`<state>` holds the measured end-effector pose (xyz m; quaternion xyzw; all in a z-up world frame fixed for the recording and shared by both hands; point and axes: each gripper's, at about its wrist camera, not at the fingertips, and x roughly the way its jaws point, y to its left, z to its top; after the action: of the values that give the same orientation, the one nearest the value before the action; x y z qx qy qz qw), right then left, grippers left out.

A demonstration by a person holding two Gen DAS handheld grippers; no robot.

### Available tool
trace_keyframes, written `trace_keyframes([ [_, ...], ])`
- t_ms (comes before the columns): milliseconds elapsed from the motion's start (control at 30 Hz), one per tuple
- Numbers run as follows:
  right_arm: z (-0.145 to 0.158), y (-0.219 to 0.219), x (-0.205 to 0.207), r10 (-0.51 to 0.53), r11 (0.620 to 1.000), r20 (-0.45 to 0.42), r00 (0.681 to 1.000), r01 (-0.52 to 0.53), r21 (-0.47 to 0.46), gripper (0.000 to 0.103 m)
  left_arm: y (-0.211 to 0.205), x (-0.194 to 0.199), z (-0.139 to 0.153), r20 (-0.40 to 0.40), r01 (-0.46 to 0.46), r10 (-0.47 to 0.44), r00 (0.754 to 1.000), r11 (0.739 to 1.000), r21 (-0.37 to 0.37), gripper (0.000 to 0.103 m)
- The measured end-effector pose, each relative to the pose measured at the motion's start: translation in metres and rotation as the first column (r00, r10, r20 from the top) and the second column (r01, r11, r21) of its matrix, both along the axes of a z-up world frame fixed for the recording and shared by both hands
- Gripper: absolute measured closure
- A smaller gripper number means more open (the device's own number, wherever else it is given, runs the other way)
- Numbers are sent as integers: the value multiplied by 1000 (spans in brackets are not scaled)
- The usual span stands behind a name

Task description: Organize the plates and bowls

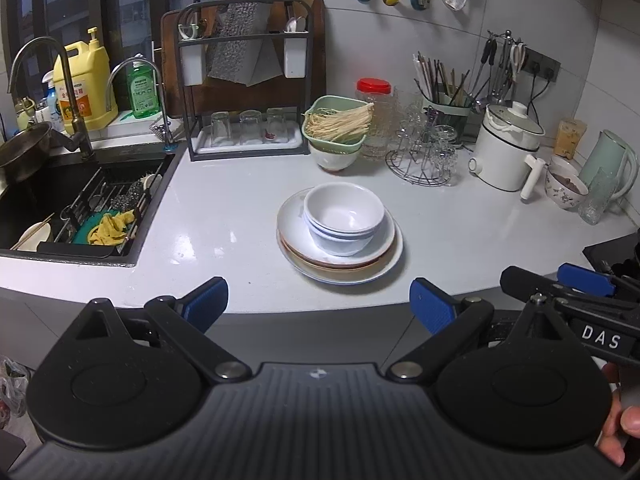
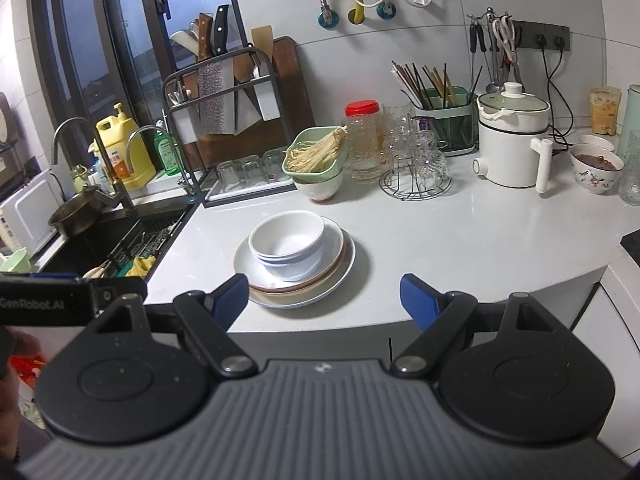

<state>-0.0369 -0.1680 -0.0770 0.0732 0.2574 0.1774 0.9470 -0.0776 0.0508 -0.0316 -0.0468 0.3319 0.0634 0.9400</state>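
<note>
A stack of white bowls [image 1: 344,218] [image 2: 286,242] sits on a stack of plates [image 1: 340,272] [image 2: 300,294] in the middle of the white counter [image 1: 460,240] [image 2: 460,248]. My left gripper [image 1: 319,306] hangs open in front of the counter's near edge, short of the stack, with nothing between its blue pads. My right gripper [image 2: 322,300] is open too, its left fingertip [image 2: 232,296] just in front of the plates' near rim, nothing held. The right gripper's blue tip [image 1: 586,278] shows at the right edge of the left wrist view.
A sink [image 1: 76,208] [image 2: 120,240] with a rack and yellow cloth lies left. Behind the stack stand a green basket of noodles on a bowl [image 1: 338,128] [image 2: 316,160], a glass rack [image 1: 424,152], a white pot [image 1: 508,148] [image 2: 510,144], and a patterned bowl [image 1: 564,190] [image 2: 596,168].
</note>
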Motion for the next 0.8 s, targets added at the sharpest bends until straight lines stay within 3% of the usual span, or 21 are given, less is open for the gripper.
trace_keyframes([
  [367, -1, 5, 5, 3, 999, 19, 1000, -2, -33, 19, 11, 2, -7, 6, -6, 6, 1000, 999, -40, 4],
  [800, -9, 0, 8, -28, 999, 35, 999, 29, -20, 19, 9, 13, -20, 5, 49, -49, 999, 998, -32, 4],
])
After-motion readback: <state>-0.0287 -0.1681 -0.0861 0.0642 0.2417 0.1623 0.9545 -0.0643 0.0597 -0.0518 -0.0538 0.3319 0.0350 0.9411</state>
